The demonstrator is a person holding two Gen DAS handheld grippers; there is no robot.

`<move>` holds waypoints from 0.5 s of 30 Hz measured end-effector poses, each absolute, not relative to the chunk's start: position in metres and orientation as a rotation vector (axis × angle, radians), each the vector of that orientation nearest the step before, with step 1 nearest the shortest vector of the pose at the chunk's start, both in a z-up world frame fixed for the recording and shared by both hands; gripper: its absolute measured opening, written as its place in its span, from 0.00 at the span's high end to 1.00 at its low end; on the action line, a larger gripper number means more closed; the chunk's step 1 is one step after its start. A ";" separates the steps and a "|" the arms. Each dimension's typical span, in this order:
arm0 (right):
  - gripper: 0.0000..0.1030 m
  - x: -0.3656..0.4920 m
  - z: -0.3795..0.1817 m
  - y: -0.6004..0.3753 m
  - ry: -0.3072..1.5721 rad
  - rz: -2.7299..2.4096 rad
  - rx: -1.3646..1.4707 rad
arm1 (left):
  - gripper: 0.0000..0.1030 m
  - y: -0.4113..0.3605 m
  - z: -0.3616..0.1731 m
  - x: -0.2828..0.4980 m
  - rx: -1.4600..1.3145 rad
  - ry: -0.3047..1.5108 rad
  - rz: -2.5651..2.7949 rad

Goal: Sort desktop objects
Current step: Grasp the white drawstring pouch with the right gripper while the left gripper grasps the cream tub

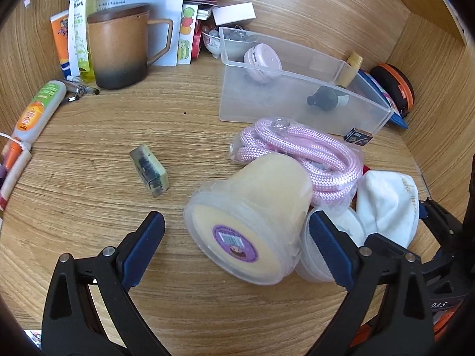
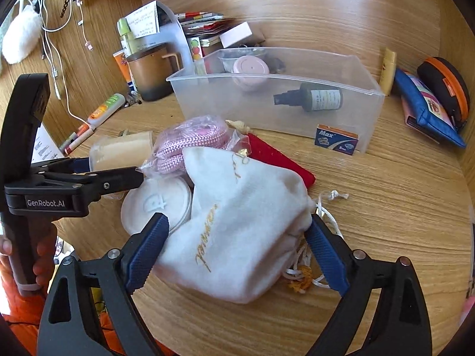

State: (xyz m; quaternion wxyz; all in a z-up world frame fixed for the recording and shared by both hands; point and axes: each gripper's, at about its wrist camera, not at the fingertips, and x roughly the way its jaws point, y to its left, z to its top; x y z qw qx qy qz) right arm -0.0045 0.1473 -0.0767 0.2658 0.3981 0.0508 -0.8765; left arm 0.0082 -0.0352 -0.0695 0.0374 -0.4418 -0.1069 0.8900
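Observation:
A clear plastic tub with cream contents (image 1: 252, 222) lies on its side between the open fingers of my left gripper (image 1: 234, 252); it also shows in the right wrist view (image 2: 124, 151). My right gripper (image 2: 237, 252) is open around a white drawstring pouch (image 2: 237, 231), which also shows in the left wrist view (image 1: 386, 204). A bagged pink rope (image 1: 297, 151) and a round white lid (image 2: 157, 204) lie between them. The clear bin (image 2: 297, 115) holds a pink round case (image 2: 251, 69) and a dark spray bottle (image 2: 314, 99).
A brown mug (image 1: 118, 47), tubes (image 1: 38, 109) and papers stand at the back left. A small soap-like block (image 1: 148, 170) lies on the desk. A staple box (image 2: 337, 139), red pouch (image 2: 282, 160), blue pouch (image 2: 427, 109) and orange-black case (image 2: 445, 86) lie to the right.

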 end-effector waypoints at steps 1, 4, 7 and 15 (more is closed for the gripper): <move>0.11 -0.006 -0.077 0.147 0.137 -2.362 1.071 | 0.04 -0.036 -0.070 0.007 -1.351 -0.340 2.725; 0.15 -0.008 -0.077 0.150 0.118 -2.344 1.074 | 0.04 -0.043 -0.072 0.006 -1.351 -0.399 2.716; 0.37 -0.009 -0.076 0.158 0.094 -2.344 1.076 | 0.04 -0.052 -0.074 0.010 -1.342 -0.468 2.708; 0.38 -0.012 -0.080 0.163 0.112 -2.341 1.105 | 0.04 -0.049 -0.075 0.002 -1.349 -0.438 2.713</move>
